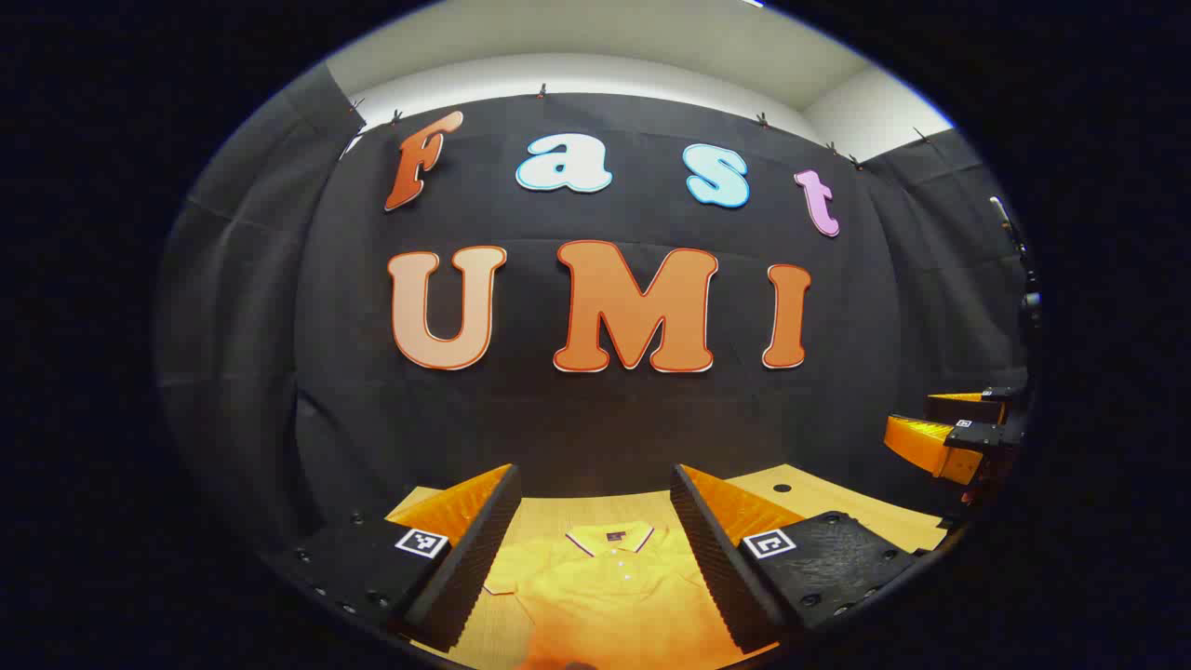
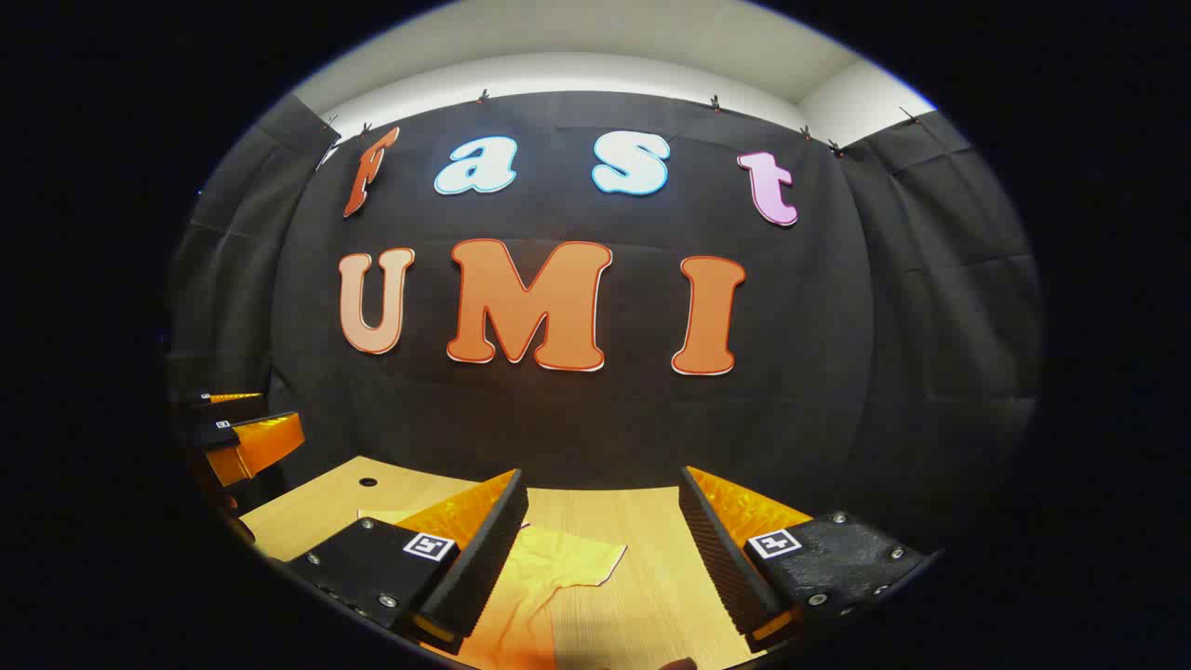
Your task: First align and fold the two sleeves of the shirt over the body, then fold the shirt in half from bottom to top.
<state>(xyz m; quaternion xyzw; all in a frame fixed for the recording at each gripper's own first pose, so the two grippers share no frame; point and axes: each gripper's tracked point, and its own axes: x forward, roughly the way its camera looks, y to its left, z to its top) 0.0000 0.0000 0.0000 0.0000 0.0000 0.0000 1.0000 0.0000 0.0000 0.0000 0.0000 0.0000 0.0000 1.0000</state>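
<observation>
Black cloth wall (image 1: 595,419), wooden table (image 2: 642,521), white ceiling (image 1: 595,37).

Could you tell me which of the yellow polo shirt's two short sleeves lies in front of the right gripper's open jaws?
The spread short sleeve on the wooden table, seen between the right gripper jaws; the other sleeve lies beside the striped collar in the left gripper view.

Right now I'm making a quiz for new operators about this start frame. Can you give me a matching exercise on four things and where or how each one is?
Things:
1. shirt
2. left gripper
3. sleeve
4. table

States:
a. spread sideways on bare wood
b. lying flat, collar toward the wall
c. wooden, with a small round hole
d. open, above the collar

Pairs: 1-b, 2-d, 3-a, 4-c
</observation>
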